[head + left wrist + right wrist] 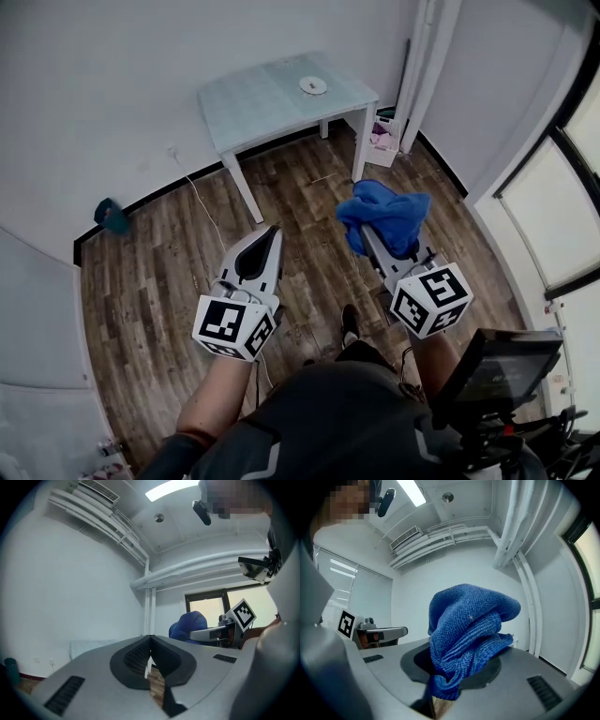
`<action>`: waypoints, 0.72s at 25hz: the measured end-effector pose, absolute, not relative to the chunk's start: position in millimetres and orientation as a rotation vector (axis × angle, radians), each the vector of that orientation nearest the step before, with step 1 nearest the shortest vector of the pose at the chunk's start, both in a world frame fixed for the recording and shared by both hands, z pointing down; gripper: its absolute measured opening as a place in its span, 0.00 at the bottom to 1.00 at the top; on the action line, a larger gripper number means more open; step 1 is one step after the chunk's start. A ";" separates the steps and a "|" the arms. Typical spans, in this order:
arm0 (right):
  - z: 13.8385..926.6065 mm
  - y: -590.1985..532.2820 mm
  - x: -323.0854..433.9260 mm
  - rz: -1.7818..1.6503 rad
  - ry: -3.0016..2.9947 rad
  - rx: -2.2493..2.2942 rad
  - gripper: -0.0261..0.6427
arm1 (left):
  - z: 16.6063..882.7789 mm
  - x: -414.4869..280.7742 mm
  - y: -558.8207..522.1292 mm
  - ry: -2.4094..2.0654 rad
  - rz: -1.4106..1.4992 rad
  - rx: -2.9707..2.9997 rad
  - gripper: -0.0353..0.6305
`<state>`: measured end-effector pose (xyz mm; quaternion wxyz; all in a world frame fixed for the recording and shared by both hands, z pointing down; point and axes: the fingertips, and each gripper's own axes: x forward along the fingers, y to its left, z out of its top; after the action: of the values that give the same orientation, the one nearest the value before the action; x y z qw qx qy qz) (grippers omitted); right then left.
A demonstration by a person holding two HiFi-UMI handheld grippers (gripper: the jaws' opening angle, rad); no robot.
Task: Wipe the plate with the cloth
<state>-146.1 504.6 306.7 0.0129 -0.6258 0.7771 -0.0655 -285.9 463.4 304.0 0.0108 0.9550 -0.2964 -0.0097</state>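
Ahead, the plate [313,85] sits on the table [253,103] near its right end, with open floor [300,183] between. The right gripper [373,232] clamps the cloth [384,214]; the left gripper [271,231] has its jaws together, empty.

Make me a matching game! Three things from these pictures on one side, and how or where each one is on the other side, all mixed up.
Things:
1. cloth
2. plate
3. left gripper

Place or state:
a. lying on the table
b. shut, with nothing in it
c. blue and bunched up

Right pairs: 1-c, 2-a, 3-b.
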 end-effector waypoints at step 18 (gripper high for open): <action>305.0 367.9 -34.2 -0.217 2.518 -1.800 0.19 | 299.0 -175.0 334.5 -1.055 -0.026 2.897 0.07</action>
<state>-34.2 367.9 305.0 0.0196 -0.5800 0.8114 -0.0700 -175.0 334.5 299.0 0.0290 0.9392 -0.3421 -0.0083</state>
